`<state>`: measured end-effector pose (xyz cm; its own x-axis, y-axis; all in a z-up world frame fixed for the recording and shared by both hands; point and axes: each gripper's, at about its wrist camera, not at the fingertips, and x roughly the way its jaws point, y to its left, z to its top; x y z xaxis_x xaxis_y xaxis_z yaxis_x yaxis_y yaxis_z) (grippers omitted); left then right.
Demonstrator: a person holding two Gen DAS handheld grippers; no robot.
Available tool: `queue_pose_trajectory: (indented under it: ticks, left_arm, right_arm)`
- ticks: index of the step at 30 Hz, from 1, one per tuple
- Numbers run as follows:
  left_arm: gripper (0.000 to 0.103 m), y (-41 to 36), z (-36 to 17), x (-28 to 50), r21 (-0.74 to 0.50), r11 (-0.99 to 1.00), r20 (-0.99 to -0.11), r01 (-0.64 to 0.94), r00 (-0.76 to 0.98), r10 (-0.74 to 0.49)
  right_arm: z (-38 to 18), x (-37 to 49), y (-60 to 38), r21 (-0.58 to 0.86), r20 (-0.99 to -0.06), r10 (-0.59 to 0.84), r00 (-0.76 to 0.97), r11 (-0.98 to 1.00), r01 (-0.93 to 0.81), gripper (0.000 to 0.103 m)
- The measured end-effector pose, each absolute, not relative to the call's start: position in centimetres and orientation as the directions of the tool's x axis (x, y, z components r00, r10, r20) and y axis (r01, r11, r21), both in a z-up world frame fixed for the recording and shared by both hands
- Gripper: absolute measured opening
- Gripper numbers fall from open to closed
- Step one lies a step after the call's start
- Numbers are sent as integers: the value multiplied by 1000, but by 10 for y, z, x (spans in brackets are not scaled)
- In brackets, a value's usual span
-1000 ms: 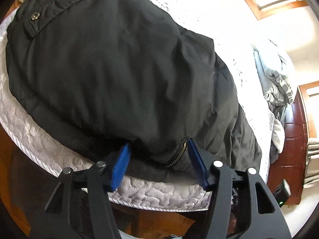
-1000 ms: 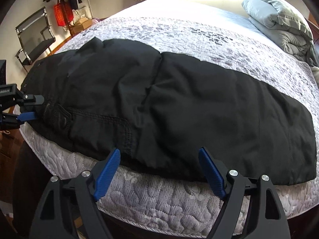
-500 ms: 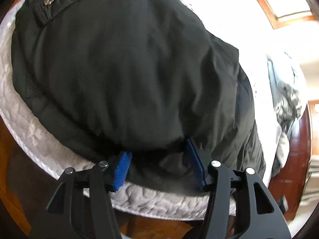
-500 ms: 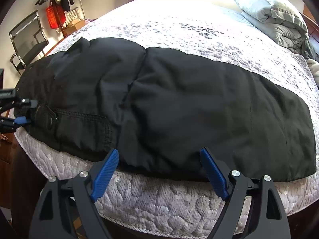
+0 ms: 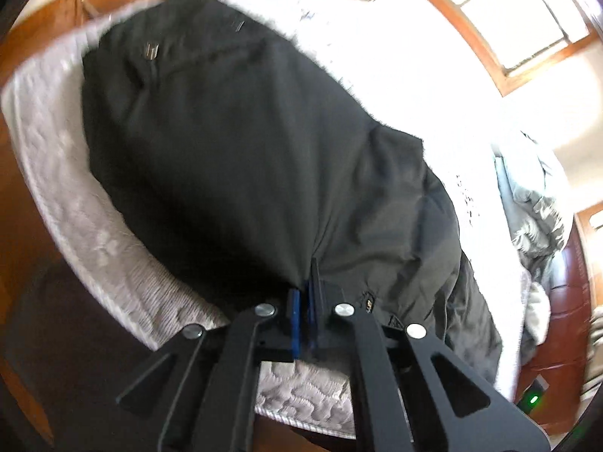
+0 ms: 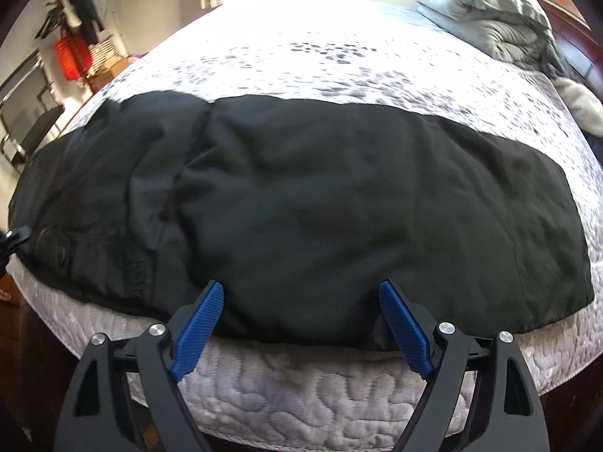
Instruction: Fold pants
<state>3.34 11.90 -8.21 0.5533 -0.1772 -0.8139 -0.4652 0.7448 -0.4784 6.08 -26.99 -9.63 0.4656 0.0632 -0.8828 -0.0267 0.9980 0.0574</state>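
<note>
I had the black pants [image 6: 301, 203] spread lengthwise across the near part of the bed [image 6: 320, 395], the fabric reaching right down to the quilted edge. My left gripper [image 5: 306, 301] was pinched tight on the near edge of the pants, at the waist end; its blue pads [image 5: 294, 320] met with only a fold of cloth caught between them, and the cloth ran up from that pinch in a ridge. That view was smeared, so I could not read finer detail. My right gripper [image 6: 299, 324] stood wide apart and held nothing, its blue pads [image 6: 198, 324] straddling the near hem of the pants at the mattress edge. A grey comforter [image 6: 486, 11] lay bunched at the far right of the bed, well away from the pants.
</note>
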Motion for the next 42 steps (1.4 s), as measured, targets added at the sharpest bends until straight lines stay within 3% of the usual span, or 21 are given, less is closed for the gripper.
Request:
queue_pose_trajectory:
  ticks: [6, 10, 13, 17, 20, 24, 28, 30, 33, 35, 42]
  left_arm:
    - [2, 110, -83, 25, -390, 788, -844, -477, 527, -99]
    - [9, 117, -107, 39, -387, 766, -872, -513, 473, -124]
    - [10, 115, -96, 38, -369, 778, -874, -508, 475, -104]
    - [24, 97, -70, 31, -287, 828, -880, -481, 474, -29]
    - [27, 62, -54, 33, -244, 892, -869, -381, 494, -27]
    - [33, -5, -50, 56, -218, 953, -867, -209, 491, -90]
    - [35, -81, -66, 84, -228, 972, -878, -63, 445, -177]
    - [41, -106, -72, 88, -223, 975, -886, -21, 422, -193]
    - [61, -138, -84, 93, -203, 978, -887, 48, 415, -204]
    - [85, -160, -85, 86, -168, 980, -885, 110, 420, -199]
    - [90, -199, -92, 83, -87, 973, -892, 214, 419, -172]
  right_arm:
    - [-100, 64, -282, 59, -883, 52, 466, 998, 0, 88]
    - [-101, 65, -288, 72, -877, 60, 477, 997, 6, 88]
    - [-94, 61, -306, 99, -868, 66, 493, 994, 41, 88]
    - [-81, 52, -353, 156, -854, 64, 516, 978, 136, 88]
    - [-76, 38, -397, 174, -865, 28, 502, 953, 247, 88]
    - [-78, 18, -436, 84, -885, -92, 456, 932, 351, 88]
    - [-81, 17, -429, 70, -887, -93, 452, 941, 332, 88]
    - [-79, 19, -422, 57, -882, -96, 461, 950, 308, 88]
    - [-82, 30, -419, 53, -885, -94, 456, 953, 298, 88]
    - [-84, 33, -429, 77, -890, -82, 448, 943, 325, 88]
    - [-97, -6, -504, 271, -898, 23, 439, 815, 512, 88]
